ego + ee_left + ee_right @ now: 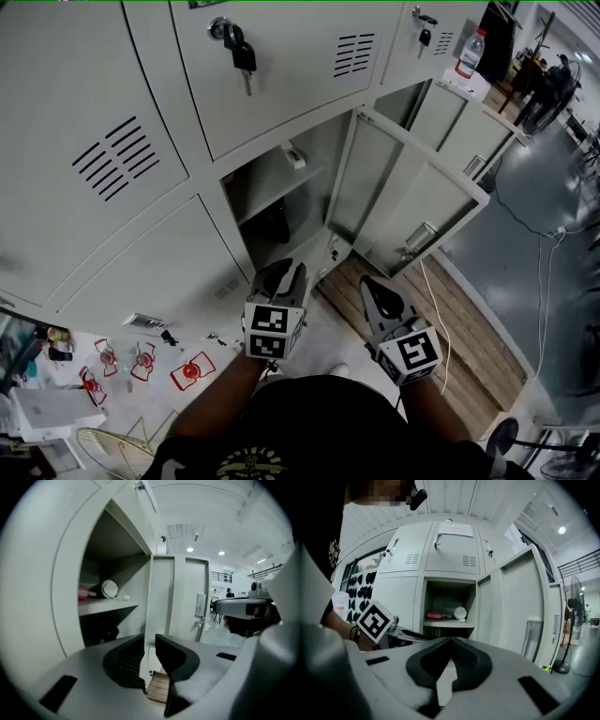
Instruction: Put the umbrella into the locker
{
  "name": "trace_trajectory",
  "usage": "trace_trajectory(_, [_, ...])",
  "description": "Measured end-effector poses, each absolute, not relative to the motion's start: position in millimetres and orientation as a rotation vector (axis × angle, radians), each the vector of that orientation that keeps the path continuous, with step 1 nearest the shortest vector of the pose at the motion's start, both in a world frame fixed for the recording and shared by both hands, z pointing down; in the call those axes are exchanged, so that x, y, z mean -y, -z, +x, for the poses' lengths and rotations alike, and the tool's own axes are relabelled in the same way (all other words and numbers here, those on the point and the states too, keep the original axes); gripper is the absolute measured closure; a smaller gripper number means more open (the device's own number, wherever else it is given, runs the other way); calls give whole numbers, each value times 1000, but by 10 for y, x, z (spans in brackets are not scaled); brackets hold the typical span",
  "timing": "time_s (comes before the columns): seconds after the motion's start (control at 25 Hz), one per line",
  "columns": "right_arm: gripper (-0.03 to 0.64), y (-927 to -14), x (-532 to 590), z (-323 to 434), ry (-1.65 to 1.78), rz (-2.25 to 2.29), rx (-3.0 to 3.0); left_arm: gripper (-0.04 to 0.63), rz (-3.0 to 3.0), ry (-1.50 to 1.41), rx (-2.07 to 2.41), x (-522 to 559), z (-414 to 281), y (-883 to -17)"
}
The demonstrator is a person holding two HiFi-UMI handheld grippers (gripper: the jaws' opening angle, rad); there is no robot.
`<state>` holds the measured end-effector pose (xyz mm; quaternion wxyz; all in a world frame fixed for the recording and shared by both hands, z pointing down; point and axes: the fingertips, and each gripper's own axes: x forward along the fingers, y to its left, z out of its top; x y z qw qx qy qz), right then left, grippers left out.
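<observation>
The open locker stands in front of me, its door swung out to the right. A shelf splits it. A dark shape lies in the lower compartment; I cannot tell whether it is the umbrella. My left gripper hangs just before the locker mouth. In the left gripper view its jaws stand a narrow gap apart with nothing between them. My right gripper is beside it, near the door's foot. Its tips meet, holding nothing.
A pink thing and a white round thing sit on the locker shelf. Keys hang from the locker above. A bottle stands on the right-hand cabinet. Wooden slats, a cable and red-and-white items are on the floor.
</observation>
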<state>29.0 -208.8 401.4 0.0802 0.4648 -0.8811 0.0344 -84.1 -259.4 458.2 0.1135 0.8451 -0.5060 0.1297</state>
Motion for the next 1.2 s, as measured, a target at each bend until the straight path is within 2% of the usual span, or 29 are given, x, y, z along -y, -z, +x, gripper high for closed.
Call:
trace_trajectory(0.32, [596, -3522, 2033, 172, 144, 1369, 2703, 569, 2579, -274, 1707, 2204, -1185, -3873])
trace_trajectory(0.6, [596, -3193, 1911, 100, 217, 1381, 2736, 572, 2700, -172, 1798, 1978, -1303, -3283])
trace_trajectory(1.2, [595, -3302, 1789, -47, 198, 1370, 2681, 572, 2727, -254, 1744, 1940, -1525, -3198])
